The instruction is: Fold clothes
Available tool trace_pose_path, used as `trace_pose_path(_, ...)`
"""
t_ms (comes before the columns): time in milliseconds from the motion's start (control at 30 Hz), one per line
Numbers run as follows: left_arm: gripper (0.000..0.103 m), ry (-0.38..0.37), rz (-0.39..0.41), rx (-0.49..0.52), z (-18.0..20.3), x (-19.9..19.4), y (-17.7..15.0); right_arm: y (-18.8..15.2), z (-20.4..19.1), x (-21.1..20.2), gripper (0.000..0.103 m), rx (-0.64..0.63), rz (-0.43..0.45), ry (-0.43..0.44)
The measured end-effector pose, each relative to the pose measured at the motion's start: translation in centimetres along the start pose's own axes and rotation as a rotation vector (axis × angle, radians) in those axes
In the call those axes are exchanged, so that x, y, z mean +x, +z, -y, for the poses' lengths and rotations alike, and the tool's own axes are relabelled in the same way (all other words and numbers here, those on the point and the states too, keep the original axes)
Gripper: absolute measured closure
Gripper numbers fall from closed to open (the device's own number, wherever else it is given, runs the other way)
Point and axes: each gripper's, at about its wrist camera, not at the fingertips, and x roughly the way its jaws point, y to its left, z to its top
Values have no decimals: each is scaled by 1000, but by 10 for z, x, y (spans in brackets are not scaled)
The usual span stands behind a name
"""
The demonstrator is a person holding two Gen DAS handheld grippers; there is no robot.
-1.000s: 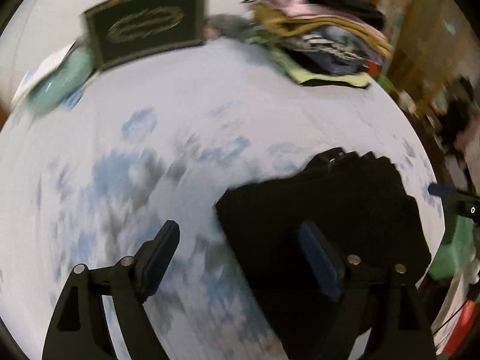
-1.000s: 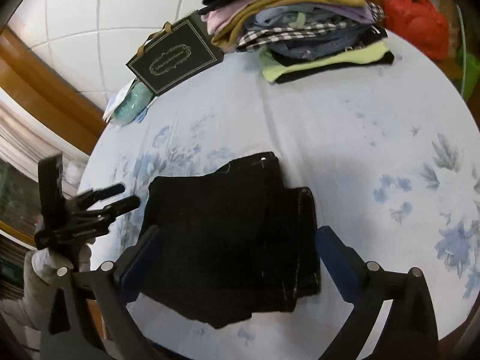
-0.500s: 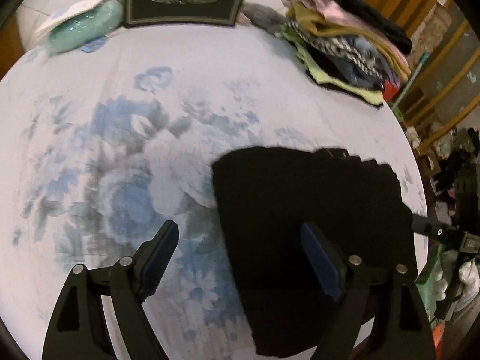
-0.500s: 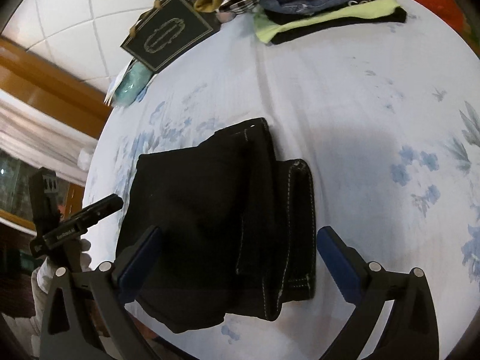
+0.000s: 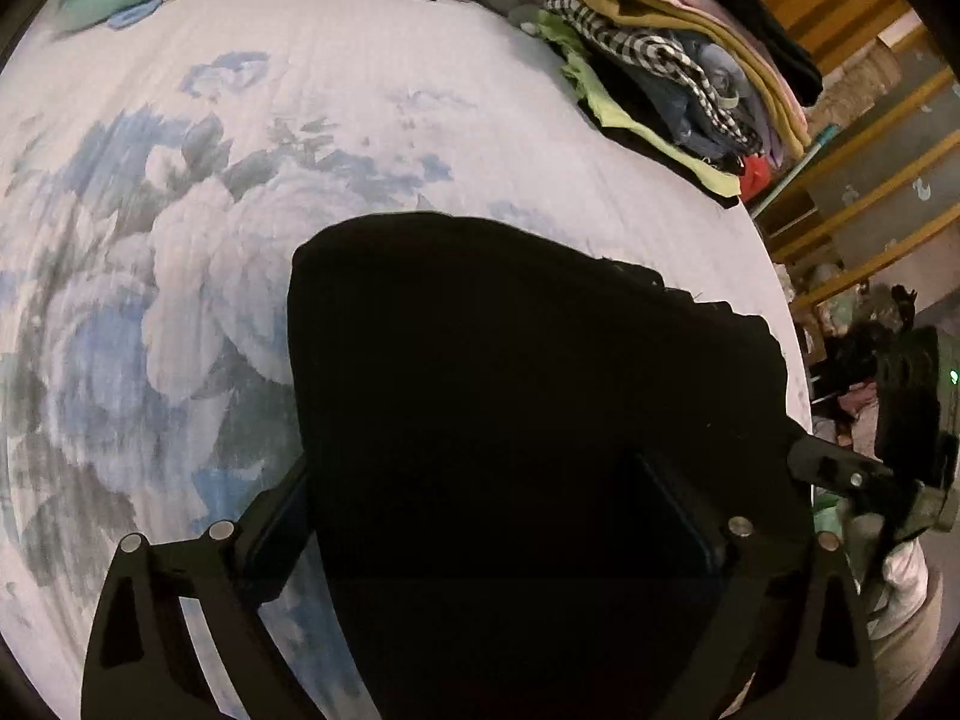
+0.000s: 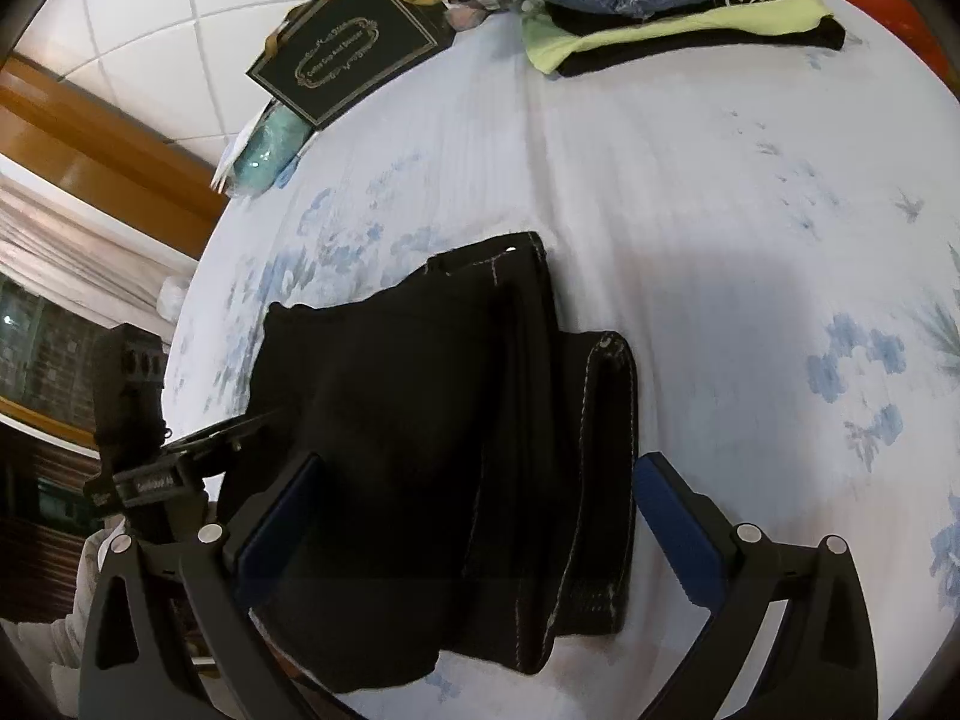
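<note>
On my left wrist view the folded black garment (image 5: 510, 390) fills the lower middle of the picture, and it is so dark that I cannot make out any seam or fold on it there. It lies on the worktop (image 5: 360, 120), which carries a pale cloth with blue flowers. The left gripper (image 5: 492, 534) hangs low over the garment, its jaws have just been opening and they now stand wide; the garment is between them, but the pads do not press it as far as I can see. The right-hand pad of this gripper is almost lost against the black fabric, so I cannot tell if it touches.

On the right wrist view the garment (image 6: 432, 450) shows more: white stitching runs along its right edge, and the near end reaches the worktop edge. The right gripper (image 6: 474, 516) also has its jaws wide apart, one pad over the left part of the fabric, the other just beside its right edge over the bare cloth. It holds nothing.

At the far side a pile of folded clothes (image 5: 678, 60) is cut off by the top of the frame. Beside it stands a black box with gold print (image 6: 348, 54), and a pale green bundle (image 6: 270, 144) lies next to it. The print is too small for me to read surely.
</note>
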Motion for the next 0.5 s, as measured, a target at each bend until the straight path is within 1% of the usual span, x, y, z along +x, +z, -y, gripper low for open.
trace_pose_path(33, 8, 7, 0, 9, 1, 0, 0, 1, 2, 4, 3, 6, -6, 7)
trace_pose_path(67, 12, 17, 0, 23, 2, 0, 1, 0, 2, 9, 17, 10, -13, 21)
trace_pose_path(100, 17, 18, -4, 28, 3, 1, 1, -1, 2, 15, 21, 13, -20, 37)
trace_pose_path(133, 23, 15, -5, 33, 4, -1, 1, -2, -1, 16, 21, 7, -12, 24)
trace_pose_path(167, 26, 23, -3, 47, 6, -2, 0, -2, -1, 16, 27, 3, -13, 25)
trace_pose_path(233, 26, 27, 0, 60, 8, -2, 0, -1, -1, 16, 30, -2, -23, 35)
trace_pose_path(300, 25, 12, 3, 52, 5, 1, 1, -1, -1, 16, 30, -8, -33, 46)
trace_pose_path(333, 24, 0, 4, 45, 2, 2, 2, 0, -2, 17, 29, -14, -40, 47)
trace_pose_path(367, 24, -7, 11, 47, 1, 4, 3, 2, -1, 17, 26, -13, -44, 54)
trace_pose_path(433, 25, -3, 16, 62, 3, 3, 2, 1, -2, 18, 23, -21, -45, 59)
trace_pose_path(467, 28, -1, 22, 63, 3, 2, 0, 1, -2, 19, 24, -26, -46, 61)
trace_pose_path(500, 30, 5, 26, 64, 5, 0, -1, 1, -5, 19, 29, -26, -52, 41)
